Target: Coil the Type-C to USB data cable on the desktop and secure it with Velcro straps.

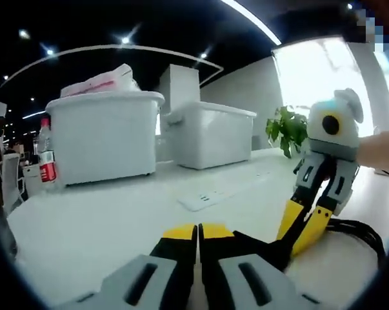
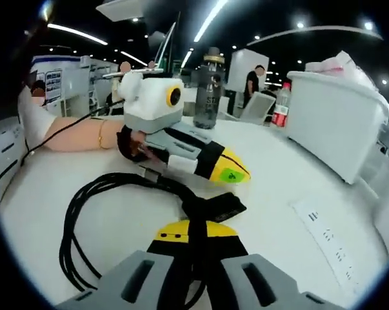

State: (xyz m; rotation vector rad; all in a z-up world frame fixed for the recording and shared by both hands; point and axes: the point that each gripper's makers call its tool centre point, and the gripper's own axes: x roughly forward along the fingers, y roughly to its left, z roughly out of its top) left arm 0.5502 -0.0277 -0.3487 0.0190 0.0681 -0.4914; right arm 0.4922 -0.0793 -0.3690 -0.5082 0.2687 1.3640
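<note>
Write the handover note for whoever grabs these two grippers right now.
Left gripper: fingers closed, yellow tips together; nothing seen between them.
Right gripper: shut on the black cable at its bundled point.
Cable lies coiled in loops on the white desktop, a black Velcro strap around the bundle, its end sticking out.
Done: coiling. Left: whether the strap is fully fastened cannot be told; check, press it down.

We see open white desktop [image 1: 104, 226] ahead of the left gripper; two white storage bins [image 1: 107, 139] and a power strip [image 1: 210, 194] bound it. The coiled cable [image 2: 84, 226] occupies the right gripper's near side.
</note>
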